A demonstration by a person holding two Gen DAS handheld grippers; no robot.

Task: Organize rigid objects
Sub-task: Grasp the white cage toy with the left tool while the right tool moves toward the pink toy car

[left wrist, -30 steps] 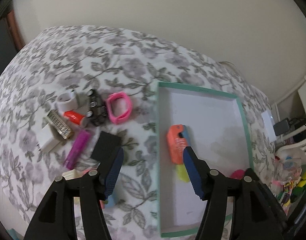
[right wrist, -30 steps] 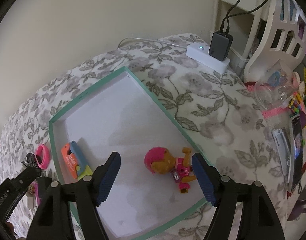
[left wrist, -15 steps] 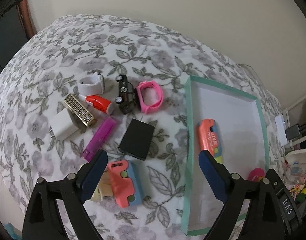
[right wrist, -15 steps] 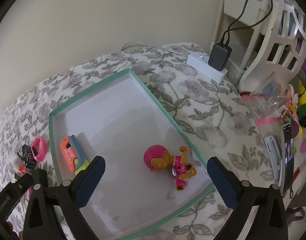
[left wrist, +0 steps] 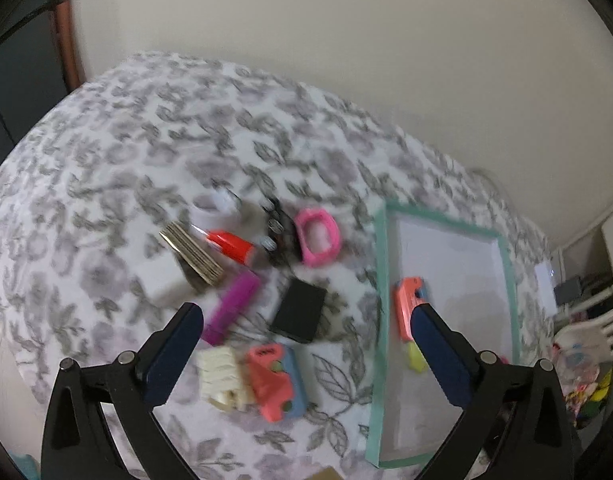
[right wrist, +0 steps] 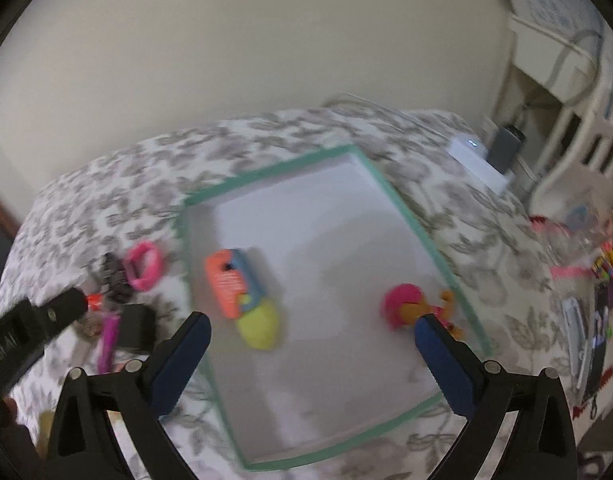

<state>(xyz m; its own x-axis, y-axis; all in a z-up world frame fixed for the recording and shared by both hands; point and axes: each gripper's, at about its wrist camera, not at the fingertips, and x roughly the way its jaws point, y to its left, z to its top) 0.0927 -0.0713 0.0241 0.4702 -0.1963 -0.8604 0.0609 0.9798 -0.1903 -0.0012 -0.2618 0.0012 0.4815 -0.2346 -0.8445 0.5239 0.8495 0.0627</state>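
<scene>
A white tray with a green rim [left wrist: 380, 264] [right wrist: 402, 204] lies on the floral bedspread. It holds an orange-blue-yellow toy [right wrist: 242, 292] [left wrist: 406, 312] and a pink-headed figure [right wrist: 406, 308]. Left of the tray lie loose objects: a pink ring [left wrist: 318, 236], black toy car [left wrist: 276, 232], red tube [left wrist: 230, 246], purple stick [left wrist: 232, 306], black block [left wrist: 298, 314], white adapter [left wrist: 160, 284], gold comb [left wrist: 192, 254], cream clip [left wrist: 222, 374] and a coral-blue toy [left wrist: 276, 380]. My left gripper [left wrist: 306, 344] is open above these. My right gripper [right wrist: 312, 354] is open above the tray.
A white power strip with a grey charger [right wrist: 490, 156] sits at the bed's right edge. White furniture [right wrist: 566, 92] and a clutter of small items [right wrist: 586, 280] lie to the right. A wall stands behind the bed.
The left gripper opened wide and pulled back, bringing the coral-blue toy and cream clip into view. The right gripper opened wider and swung left, over the tray's middle.
</scene>
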